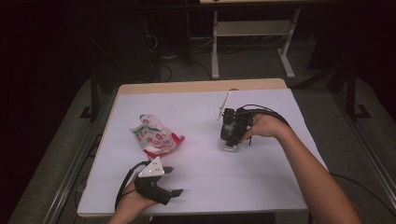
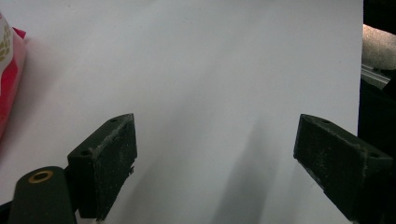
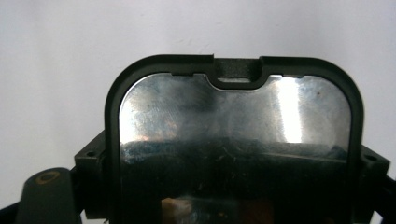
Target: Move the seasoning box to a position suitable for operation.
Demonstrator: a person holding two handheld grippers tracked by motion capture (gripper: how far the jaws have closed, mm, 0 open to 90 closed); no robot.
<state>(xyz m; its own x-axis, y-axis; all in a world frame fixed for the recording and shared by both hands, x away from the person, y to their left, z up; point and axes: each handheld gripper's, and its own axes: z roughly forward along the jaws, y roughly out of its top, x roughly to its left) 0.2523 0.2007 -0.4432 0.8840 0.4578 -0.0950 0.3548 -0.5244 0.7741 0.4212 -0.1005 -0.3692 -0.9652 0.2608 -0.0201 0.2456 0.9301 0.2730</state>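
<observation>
My right gripper [image 1: 232, 141] points down at the table's right middle, a hand around its body. In the right gripper view its jaws press on both sides of a black-rimmed case [image 3: 233, 135] with a shiny, reflective face and a notch in its top edge. In the high view that case [image 1: 232, 147] shows as a small glinting thing under the gripper, resting on the white table. My left gripper [image 1: 173, 181] lies near the front edge, jaws wide apart. The left gripper [image 2: 219, 154] has only bare table between its jaws.
A crumpled red, white and green snack bag [image 1: 154, 136] lies left of centre, just beyond my left gripper; its edge [image 2: 8, 74] shows at the left. The white table [image 1: 261, 186] has a wooden far rim. A white desk frame [image 1: 252, 42] stands on the floor beyond.
</observation>
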